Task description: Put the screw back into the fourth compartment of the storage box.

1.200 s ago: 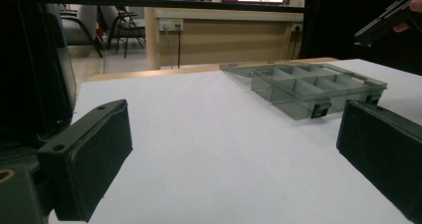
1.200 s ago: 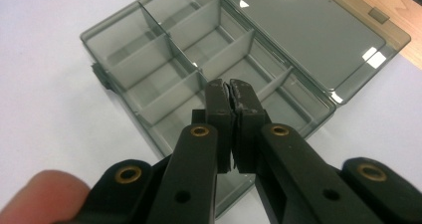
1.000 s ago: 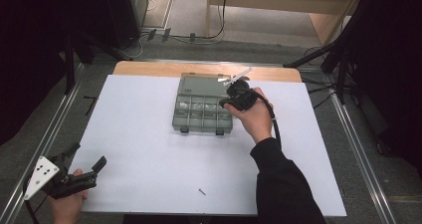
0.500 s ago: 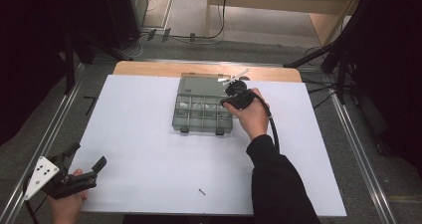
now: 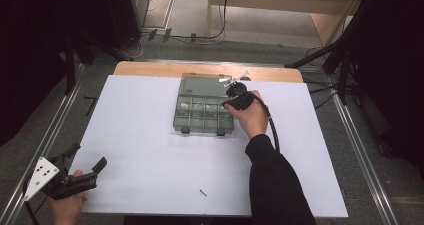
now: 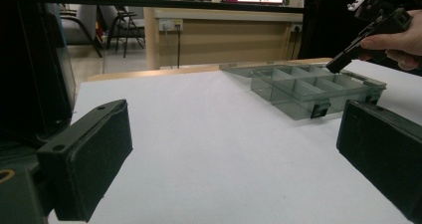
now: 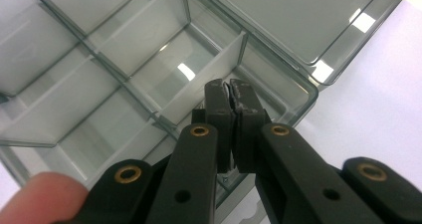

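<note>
Right gripper (image 7: 230, 97), jaws pressed together, tips over the organizer box's (image 5: 202, 109) far-right compartment; left gripper (image 5: 75, 177) gapes, far off.

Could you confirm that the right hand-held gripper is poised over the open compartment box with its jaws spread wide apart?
Not quite: the right hand-held gripper is over the open compartment box, but its jaws are pressed shut, not spread wide. The right gripper view shows the two pads closed together above a compartment at the box's edge.
</note>
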Motion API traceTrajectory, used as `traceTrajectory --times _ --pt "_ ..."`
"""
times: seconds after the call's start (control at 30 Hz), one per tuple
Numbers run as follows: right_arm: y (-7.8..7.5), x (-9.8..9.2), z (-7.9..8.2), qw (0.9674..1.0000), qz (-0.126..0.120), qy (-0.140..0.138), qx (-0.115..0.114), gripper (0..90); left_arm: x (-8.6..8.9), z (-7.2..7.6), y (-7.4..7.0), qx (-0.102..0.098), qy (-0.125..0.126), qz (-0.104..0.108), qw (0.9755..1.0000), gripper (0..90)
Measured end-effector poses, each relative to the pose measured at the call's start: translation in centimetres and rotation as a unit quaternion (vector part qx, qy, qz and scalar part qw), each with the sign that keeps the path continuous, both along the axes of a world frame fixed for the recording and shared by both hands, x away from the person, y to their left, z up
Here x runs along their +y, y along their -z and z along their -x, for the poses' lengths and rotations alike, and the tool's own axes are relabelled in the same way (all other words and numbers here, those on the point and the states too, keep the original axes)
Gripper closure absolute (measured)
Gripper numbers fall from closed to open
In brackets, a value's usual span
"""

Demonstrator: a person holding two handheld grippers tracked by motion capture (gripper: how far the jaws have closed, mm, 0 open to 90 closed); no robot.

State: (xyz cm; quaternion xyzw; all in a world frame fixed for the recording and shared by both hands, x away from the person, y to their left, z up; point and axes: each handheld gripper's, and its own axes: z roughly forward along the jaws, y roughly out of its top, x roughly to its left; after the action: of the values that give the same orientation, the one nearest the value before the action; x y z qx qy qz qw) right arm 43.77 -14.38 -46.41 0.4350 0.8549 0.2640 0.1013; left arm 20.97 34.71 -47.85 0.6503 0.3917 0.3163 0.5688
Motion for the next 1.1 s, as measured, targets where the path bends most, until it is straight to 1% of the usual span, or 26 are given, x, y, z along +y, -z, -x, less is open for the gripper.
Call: traceTrajectory --times 0.2,0.3,0.4,0.43,0.47,0.53,0.63,0.67,0.8,0.83,0.9,0.93,0.97,1.1 --pt "0.6 0.1 -0.2 0.9999 0.009 -0.002 0.011 89.7 0.0 0.0 0.0 0.0 0.0 0.0 1.0 1.2" --pt "0.7 0.2 -0.2 0.9999 0.008 -0.002 0.012 89.6 0.0 0.0 0.0 0.0 0.0 0.001 1.0 1.2" --pt "0.6 0.1 -0.2 0.9999 0.011 -0.001 0.008 89.1 0.0 0.0 0.0 0.0 0.0 0.0 1.0 1.2" --pt "0.5 0.0 -0.2 0.9999 0.007 0.0 0.008 88.4 0.0 0.0 0.0 0.001 0.0 0.0 1.0 1.2" --pt "0.5 -0.1 -0.2 1.0 0.002 -0.001 0.008 84.7 0.0 0.0 0.0 0.001 0.0 0.001 1.0 1.2" --pt "0.3 -0.2 -0.2 0.9999 -0.01 -0.002 0.012 75.5 0.0 0.0 0.0 0.001 -0.001 0.0 1.0 1.2" --pt "0.0 -0.3 0.0 0.9999 -0.008 -0.004 0.009 74.5 0.0 0.0 0.0 0.001 0.0 0.0 1.0 1.2" --pt "-0.1 -0.3 0.1 0.9999 -0.012 -0.004 0.011 73.9 0.0 0.0 0.0 0.001 -0.001 0.0 1.0 1.2" --pt "-0.7 -0.5 0.5 0.9999 -0.017 -0.004 0.0 72.8 0.0 0.0 0.0 0.001 0.0 0.0 1.0 1.2" --pt "-0.9 -0.5 0.6 0.9998 -0.021 -0.005 -0.001 72.4 0.0 0.0 0.0 0.001 0.0 0.0 1.0 1.2" --pt "-1.4 -0.5 0.9 0.9997 -0.021 -0.008 -0.005 71.5 0.0 0.0 0.0 0.001 0.0 0.0 1.0 1.2" --pt "-1.5 -0.4 1.1 0.9996 -0.025 -0.009 -0.004 70.8 0.0 0.0 0.0 0.001 0.0 -0.001 1.0 1.2" --pt "-1.7 -0.4 1.2 0.9995 -0.028 -0.015 -0.006 69.8 0.0 0.0 0.0 0.001 0.0 0.0 1.0 1.2" --pt "-2.3 -0.2 2.1 0.9993 -0.029 -0.023 -0.003 64.8 0.0 0.0 0.0 0.002 0.0 -0.001 1.0 1.2"
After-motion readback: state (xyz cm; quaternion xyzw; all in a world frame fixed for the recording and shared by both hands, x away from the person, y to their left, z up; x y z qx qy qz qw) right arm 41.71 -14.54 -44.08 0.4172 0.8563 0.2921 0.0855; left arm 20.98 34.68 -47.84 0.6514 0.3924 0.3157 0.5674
